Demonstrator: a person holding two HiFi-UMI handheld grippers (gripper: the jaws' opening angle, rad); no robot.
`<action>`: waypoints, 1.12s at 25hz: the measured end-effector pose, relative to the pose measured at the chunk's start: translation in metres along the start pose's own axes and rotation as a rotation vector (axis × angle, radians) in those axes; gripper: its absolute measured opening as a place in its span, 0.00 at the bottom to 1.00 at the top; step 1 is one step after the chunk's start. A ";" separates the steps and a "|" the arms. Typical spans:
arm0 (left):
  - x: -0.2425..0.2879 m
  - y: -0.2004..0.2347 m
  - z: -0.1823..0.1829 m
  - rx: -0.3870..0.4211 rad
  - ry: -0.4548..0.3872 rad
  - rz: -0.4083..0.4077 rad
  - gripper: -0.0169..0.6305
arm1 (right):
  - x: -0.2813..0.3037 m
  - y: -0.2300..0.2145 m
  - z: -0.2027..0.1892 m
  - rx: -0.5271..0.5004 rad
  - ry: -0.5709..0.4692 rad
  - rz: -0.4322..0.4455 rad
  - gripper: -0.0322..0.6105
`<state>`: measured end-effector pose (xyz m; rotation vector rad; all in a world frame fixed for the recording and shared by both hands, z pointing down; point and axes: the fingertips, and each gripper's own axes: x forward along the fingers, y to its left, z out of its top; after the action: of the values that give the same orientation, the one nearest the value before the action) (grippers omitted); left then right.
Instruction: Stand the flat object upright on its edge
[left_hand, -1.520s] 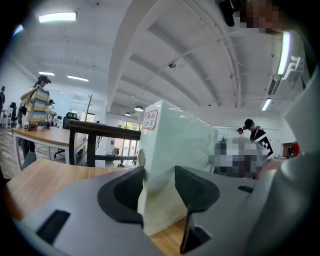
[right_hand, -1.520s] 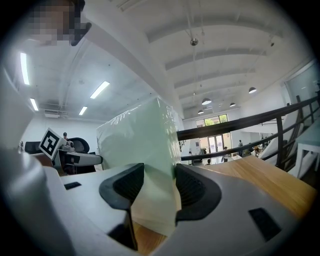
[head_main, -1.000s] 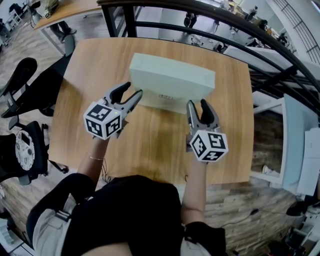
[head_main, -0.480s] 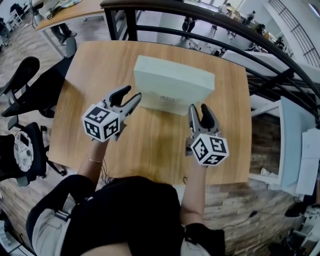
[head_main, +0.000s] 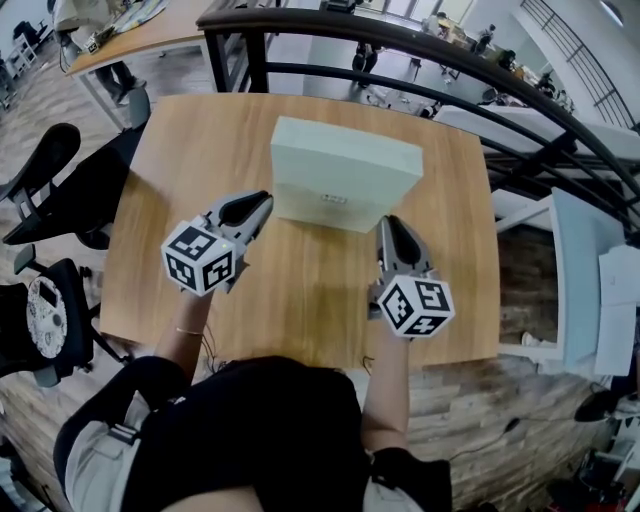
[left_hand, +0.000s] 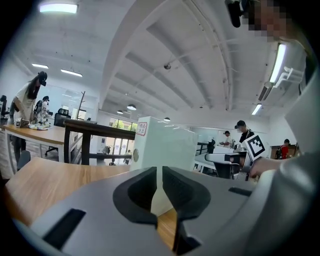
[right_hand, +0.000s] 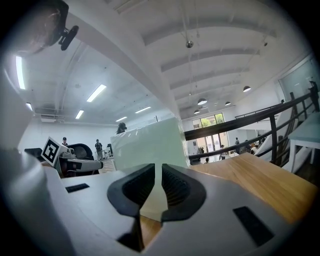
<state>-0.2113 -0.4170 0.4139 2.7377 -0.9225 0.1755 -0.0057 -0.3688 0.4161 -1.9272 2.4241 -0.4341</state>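
Observation:
A pale green flat box (head_main: 340, 165) stands upright on its edge at the middle of the wooden table (head_main: 190, 140). It rises in front of both sets of jaws, as the box (left_hand: 167, 145) in the left gripper view and the box (right_hand: 145, 145) in the right gripper view. My left gripper (head_main: 262, 203) is shut and empty, just short of the box's near left corner. My right gripper (head_main: 392, 225) has just been closing; it is shut with nothing between its pads, near the box's near right corner. Neither touches the box. Each gripper's own view, left gripper (left_hand: 159, 172) and right gripper (right_hand: 159, 170), shows only a thin slit between its pads.
A black railing (head_main: 330, 45) runs behind the table's far edge. Black office chairs (head_main: 50, 170) stand at the left and a white desk (head_main: 590, 290) at the right. The table's near edge (head_main: 300, 355) is close to the person's body.
Both grippers' jaws have gone from wide open to shut. Both hands drew back a little from the box towards the person. The box has not moved.

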 end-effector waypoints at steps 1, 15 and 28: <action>-0.001 0.000 0.000 0.001 0.003 -0.002 0.10 | -0.001 0.003 0.001 -0.001 -0.002 0.002 0.13; -0.008 0.001 -0.001 -0.018 -0.003 -0.017 0.10 | -0.015 0.027 0.009 -0.016 0.000 0.035 0.10; -0.012 0.013 -0.004 -0.041 -0.012 0.011 0.10 | -0.007 0.034 0.016 -0.031 -0.002 0.049 0.10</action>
<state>-0.2290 -0.4191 0.4176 2.6993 -0.9341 0.1413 -0.0339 -0.3580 0.3921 -1.8743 2.4855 -0.3956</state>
